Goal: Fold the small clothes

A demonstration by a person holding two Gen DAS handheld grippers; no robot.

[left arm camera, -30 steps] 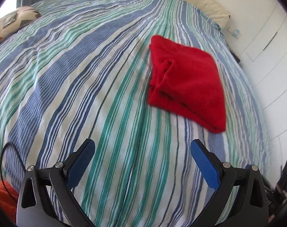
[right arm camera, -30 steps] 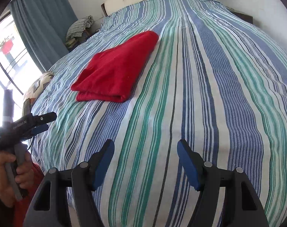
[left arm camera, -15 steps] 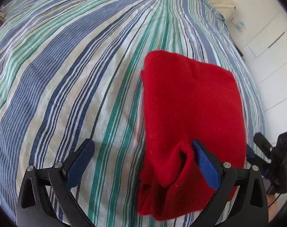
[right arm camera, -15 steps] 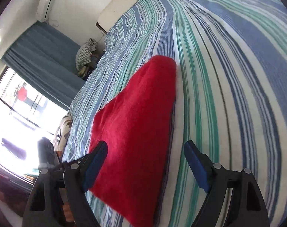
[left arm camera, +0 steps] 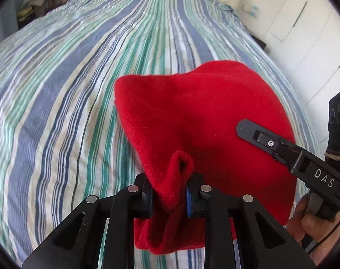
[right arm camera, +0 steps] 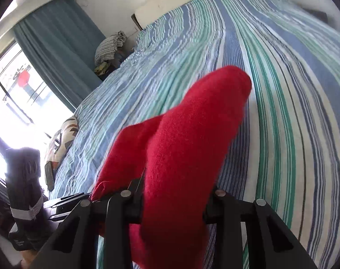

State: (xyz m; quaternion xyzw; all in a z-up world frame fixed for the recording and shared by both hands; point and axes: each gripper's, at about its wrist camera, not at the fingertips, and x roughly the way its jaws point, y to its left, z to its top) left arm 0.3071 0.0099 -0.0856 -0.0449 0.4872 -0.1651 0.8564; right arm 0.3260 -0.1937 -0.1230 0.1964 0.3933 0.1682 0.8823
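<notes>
The red garment (left arm camera: pixel 203 121) is a small item of thick, fleecy fabric, solid red with no visible pattern. It is folded into a compact multi-layer bundle. Its near edge is bunched into a raised pleat and pinched at two points, lifting that side off the striped bed; the far portion slopes down toward the bed surface. In the right wrist view, the garment (right arm camera: pixel 188 148) rises as a rounded ridge, slightly blurred at its far end.
</notes>
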